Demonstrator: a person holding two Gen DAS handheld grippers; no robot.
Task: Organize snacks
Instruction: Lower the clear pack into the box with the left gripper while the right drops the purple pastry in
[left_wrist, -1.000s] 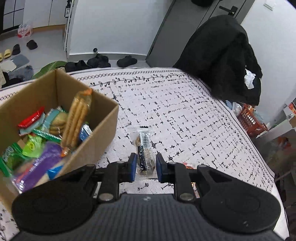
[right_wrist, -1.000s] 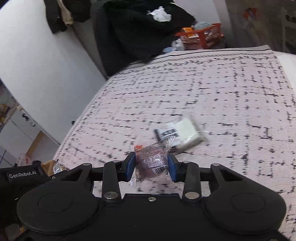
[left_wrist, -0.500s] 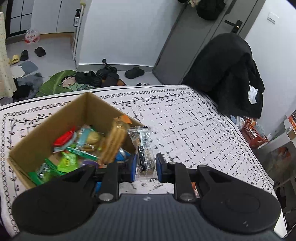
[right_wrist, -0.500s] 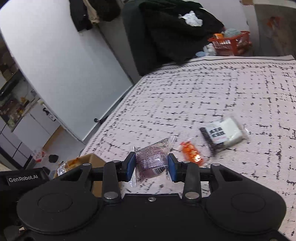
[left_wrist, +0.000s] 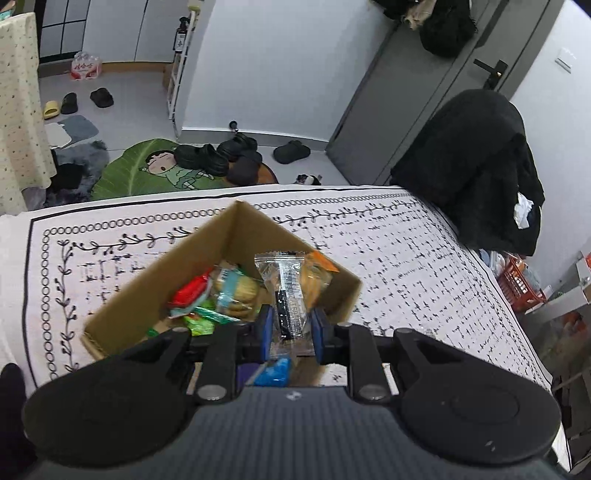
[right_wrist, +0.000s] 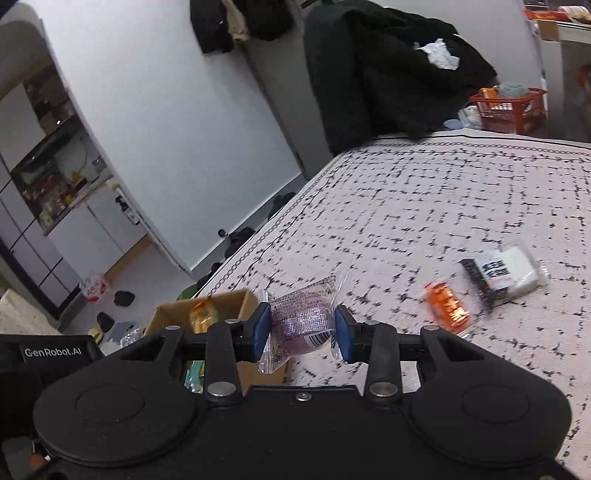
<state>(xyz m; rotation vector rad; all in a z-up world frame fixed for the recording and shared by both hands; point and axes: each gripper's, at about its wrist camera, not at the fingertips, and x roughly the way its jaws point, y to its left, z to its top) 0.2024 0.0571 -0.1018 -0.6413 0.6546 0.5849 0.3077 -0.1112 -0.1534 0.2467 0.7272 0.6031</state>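
My left gripper (left_wrist: 291, 328) is shut on a clear snack packet with a dark stripe (left_wrist: 289, 295), held upright above the open cardboard box (left_wrist: 155, 280). Several colourful snack packs lie inside that box. My right gripper (right_wrist: 301, 328) is shut on a purple snack in clear wrap (right_wrist: 304, 319), hanging over the patterned cloth just right of the cardboard box (right_wrist: 221, 301). An orange packet (right_wrist: 447, 308) and a white-and-black packet (right_wrist: 504, 273) lie on the cloth to the right.
The white patterned cloth (left_wrist: 406, 266) covers the table. A chair draped in black clothing (left_wrist: 476, 166) stands at the far right edge. Shoes and a green mat (left_wrist: 147, 170) lie on the floor beyond. A red basket (right_wrist: 508, 109) sits past the far corner.
Both grippers have carried their packets toward the box. The left one now hangs over the box opening, and the box has come into the right wrist view.
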